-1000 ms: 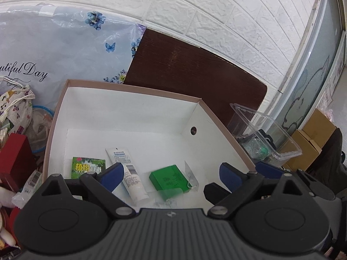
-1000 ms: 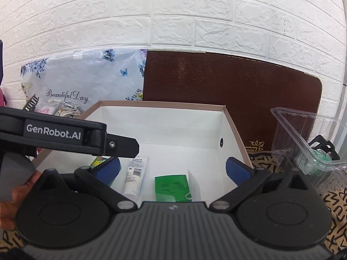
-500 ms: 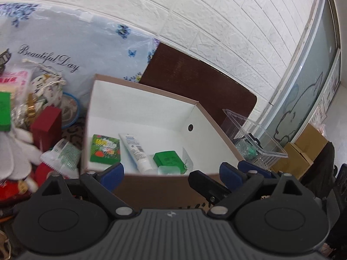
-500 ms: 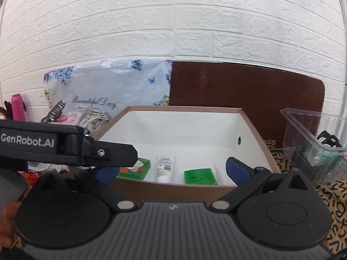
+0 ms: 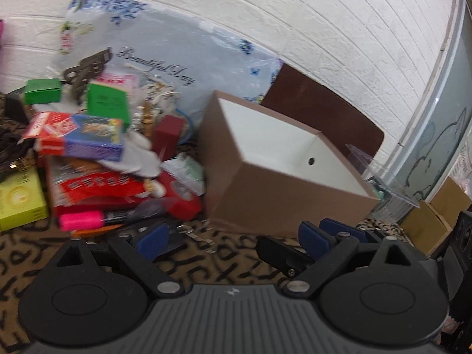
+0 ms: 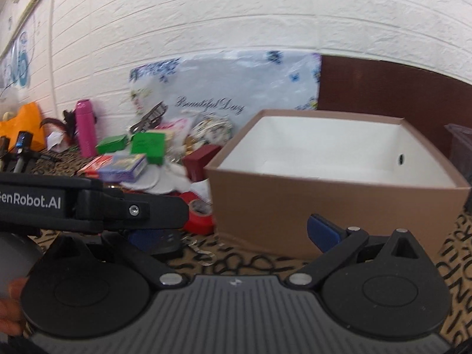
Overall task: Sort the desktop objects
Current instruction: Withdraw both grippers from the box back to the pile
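A brown cardboard box [image 5: 265, 194] with a white inside stands on the patterned cloth; it also shows in the right wrist view [image 6: 339, 206]. Its contents are hidden from here. To its left lies a pile of objects: green boxes [image 5: 107, 103], a blue and red box [image 5: 88, 138], a dark red box [image 5: 168, 135], a red tape roll [image 5: 183, 203], a pink marker [image 5: 81, 219]. My left gripper [image 5: 233, 240] is open and empty, low in front of the box. My right gripper [image 6: 236, 233] is open and empty, facing the box's near wall.
A flowered plastic bag [image 5: 177, 56] and a brown board [image 5: 318, 112] lean on the white brick wall. A clear plastic container [image 5: 383, 177] sits right of the box. A pink bottle [image 6: 85, 126] stands at the far left. The left gripper's body [image 6: 88, 203] crosses the right view.
Both grippers have pulled back and down from above the box to in front of it. The left view has swung left, bringing the pile into sight. The items in the box have dropped from sight.
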### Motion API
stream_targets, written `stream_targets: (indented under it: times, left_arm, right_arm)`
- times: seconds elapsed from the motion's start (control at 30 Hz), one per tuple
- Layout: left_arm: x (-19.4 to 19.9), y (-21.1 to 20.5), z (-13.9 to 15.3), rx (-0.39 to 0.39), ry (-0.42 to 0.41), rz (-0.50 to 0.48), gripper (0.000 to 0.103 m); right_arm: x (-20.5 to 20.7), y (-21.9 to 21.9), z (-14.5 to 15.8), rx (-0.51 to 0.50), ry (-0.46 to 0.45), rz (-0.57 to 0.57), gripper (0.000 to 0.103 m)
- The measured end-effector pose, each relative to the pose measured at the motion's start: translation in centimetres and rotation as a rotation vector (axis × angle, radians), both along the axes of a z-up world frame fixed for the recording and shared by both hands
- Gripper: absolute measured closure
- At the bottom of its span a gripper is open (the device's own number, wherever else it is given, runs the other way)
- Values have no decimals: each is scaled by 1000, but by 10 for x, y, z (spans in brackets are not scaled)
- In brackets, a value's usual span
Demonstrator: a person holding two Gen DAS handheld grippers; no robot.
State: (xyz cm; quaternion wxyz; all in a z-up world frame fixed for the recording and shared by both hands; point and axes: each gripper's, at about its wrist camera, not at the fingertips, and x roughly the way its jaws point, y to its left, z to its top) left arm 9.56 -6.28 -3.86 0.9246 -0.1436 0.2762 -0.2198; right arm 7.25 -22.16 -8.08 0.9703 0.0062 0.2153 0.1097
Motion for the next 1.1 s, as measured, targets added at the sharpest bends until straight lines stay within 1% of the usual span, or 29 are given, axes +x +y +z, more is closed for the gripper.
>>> stream_targets:
  times: [0.1,0.23,0.3,0.43,0.5,0.53,0.63,0.7,0.83,0.93,1.0,1.1]
  left_arm:
    - [-4,21,-10,19,16,49,5]
    - [4,45,-27,9,87,121,7]
    - [9,53,-34,-3,111,135,8]
    - [19,60,-44,1,148,157,12]
    - [26,62,-49,-15,172,156,16]
    - [28,62,-51,-22,178,155,16]
    - [32,60,-52,-22,161,156,17]
    - [35,60,-53,-37,178,139,21]
    - [39,57,-58,-37,181,119,21]
    - [46,55,-63,-36,189,113,23]
    - [50,53,-64,-33,182,110,23]
    - [53,51,-65,-28,175,102,23]
  right_arm:
    - [1,14,-9,-12,27,33,2]
    - [4,29,-22,-26,67,88,2]
    - [10,37,-29,-42,84,116,2]
    - [23,46,-40,-87,104,179,2]
    - [32,49,-43,-96,119,204,2]
    - [36,50,-44,-97,127,216,5]
    - [49,52,-48,-100,136,251,5]
    - [56,55,-50,-119,135,276,5]
    - [68,59,-53,-159,141,337,5]
    - [79,62,-56,-168,151,380,5]
    - [89,64,-59,-166,163,406,5]
    - [102,66,-63,-107,201,476,5]
